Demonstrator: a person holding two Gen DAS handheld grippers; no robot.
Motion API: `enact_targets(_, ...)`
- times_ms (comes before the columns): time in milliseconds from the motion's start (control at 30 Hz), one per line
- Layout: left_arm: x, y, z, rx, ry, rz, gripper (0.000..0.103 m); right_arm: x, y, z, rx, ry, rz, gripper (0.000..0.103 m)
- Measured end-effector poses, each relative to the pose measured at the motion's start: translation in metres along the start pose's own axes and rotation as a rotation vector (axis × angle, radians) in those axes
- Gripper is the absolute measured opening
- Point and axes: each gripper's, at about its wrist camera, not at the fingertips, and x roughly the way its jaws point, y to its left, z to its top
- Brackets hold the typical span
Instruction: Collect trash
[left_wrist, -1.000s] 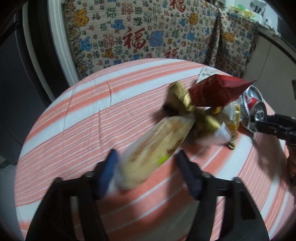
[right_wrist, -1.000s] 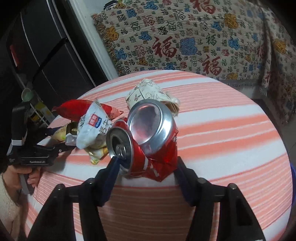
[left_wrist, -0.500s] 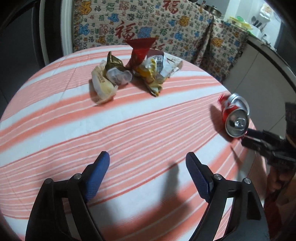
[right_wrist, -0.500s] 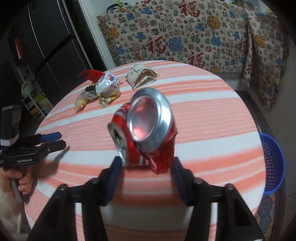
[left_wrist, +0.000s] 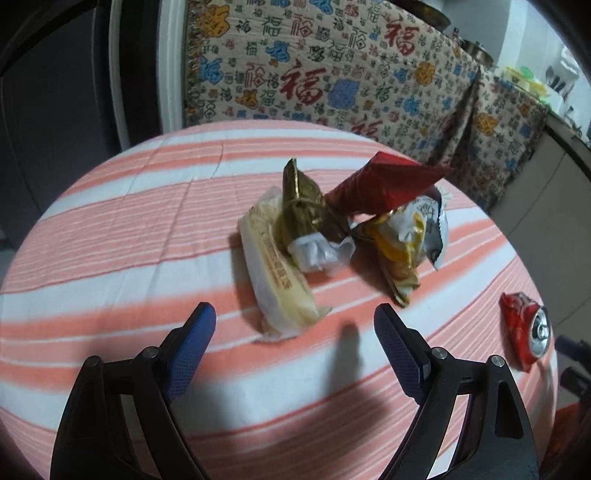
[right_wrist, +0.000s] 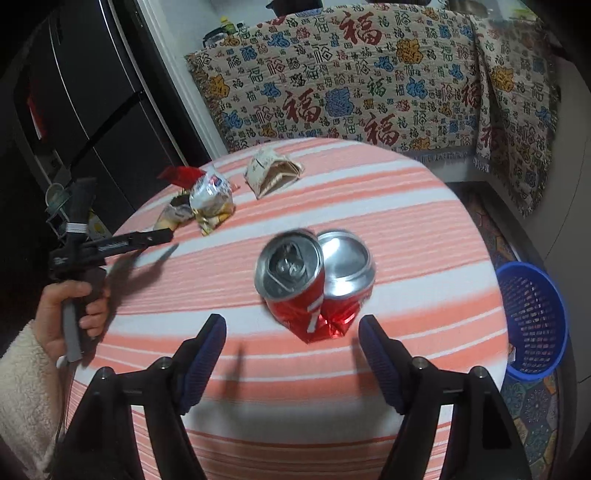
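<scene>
A crushed red can (right_wrist: 314, 284) lies on the striped round table (right_wrist: 406, 221), just ahead of my open, empty right gripper (right_wrist: 291, 339); it also shows in the left wrist view (left_wrist: 526, 328). A pile of wrappers sits mid-table: a pale yellow packet (left_wrist: 273, 273), a gold wrapper (left_wrist: 301, 206), a red bag (left_wrist: 384, 184) and a silver-yellow snack bag (left_wrist: 410, 236). My left gripper (left_wrist: 295, 336) is open and empty, just short of the yellow packet. A crumpled paper box (right_wrist: 271, 173) lies farther back.
A blue plastic basket (right_wrist: 532, 317) stands on the floor right of the table. A patterned cloth-covered sofa (right_wrist: 369, 85) runs behind the table. A dark fridge (right_wrist: 85, 103) stands at the left.
My right gripper has let go of the can, which now lies on the table. My left gripper, which dropped the yellow packet earlier, has moved back close to the wrapper pile.
</scene>
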Motion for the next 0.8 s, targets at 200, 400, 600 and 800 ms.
enact_targets(200, -0.010, -0.003, -0.010, 0.018, 0.022, -0.043, 0.028, 0.029, 0.002, 0.025, 0.000, 0.042, -0.014, 0.085)
enact_targets(400, -0.053, -0.021, -0.064, -0.039, 0.055, -0.126, 0.028, 0.032, -0.009, 0.023, 0.068, 0.057, 0.063, 0.023)
enact_targets(600, -0.079, -0.033, -0.100, -0.088, 0.033, -0.168, 0.049, 0.005, 0.013, 0.005, -0.089, 0.071, 0.010, 0.055)
enact_targets(800, -0.092, -0.028, -0.096, -0.122, 0.009, -0.139, 0.082, -0.003, 0.034, 0.007, -0.210, 0.013, -0.029, 0.068)
